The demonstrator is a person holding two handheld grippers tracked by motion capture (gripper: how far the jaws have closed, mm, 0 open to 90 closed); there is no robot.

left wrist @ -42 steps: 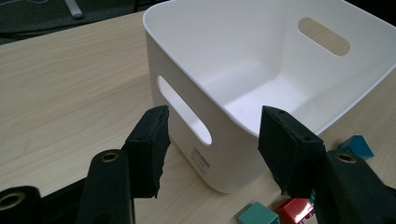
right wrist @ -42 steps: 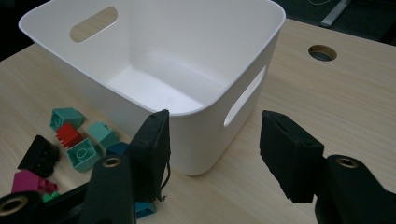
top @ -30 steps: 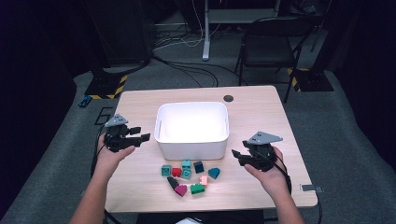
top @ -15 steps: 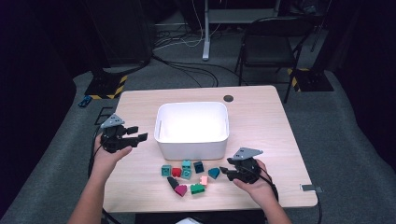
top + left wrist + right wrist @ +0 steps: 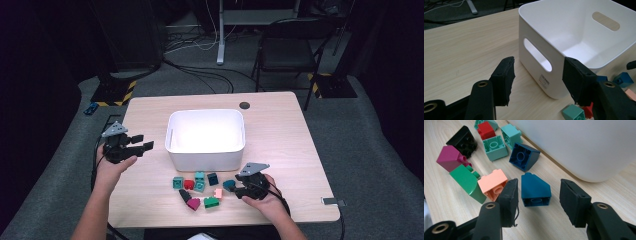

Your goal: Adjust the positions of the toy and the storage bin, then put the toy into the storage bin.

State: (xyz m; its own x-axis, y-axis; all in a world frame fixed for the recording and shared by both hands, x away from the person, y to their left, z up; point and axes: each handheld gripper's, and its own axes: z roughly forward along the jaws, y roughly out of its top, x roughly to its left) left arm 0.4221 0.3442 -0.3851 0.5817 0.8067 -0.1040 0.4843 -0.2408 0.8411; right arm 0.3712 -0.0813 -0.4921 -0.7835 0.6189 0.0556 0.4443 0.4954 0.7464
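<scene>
Nothing's in the white bin yet, all the bricks sit on the table near it; my right gripper has just been opening, straddling the dark teal sloped brick without pinching, left gripper wide and empty.

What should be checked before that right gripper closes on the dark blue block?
1. Dark blue block lies between the right gripper's jaws: ok.
2. Pads touching the block: not ok, gaps show on both sides; the jaws have just been opening.
3. Peach block clear of the jaw beside it: cannot tell, very close.
4. White bin ready to take blocks: ok.
5. Left gripper out of the way, open, holding nothing: ok.
</scene>
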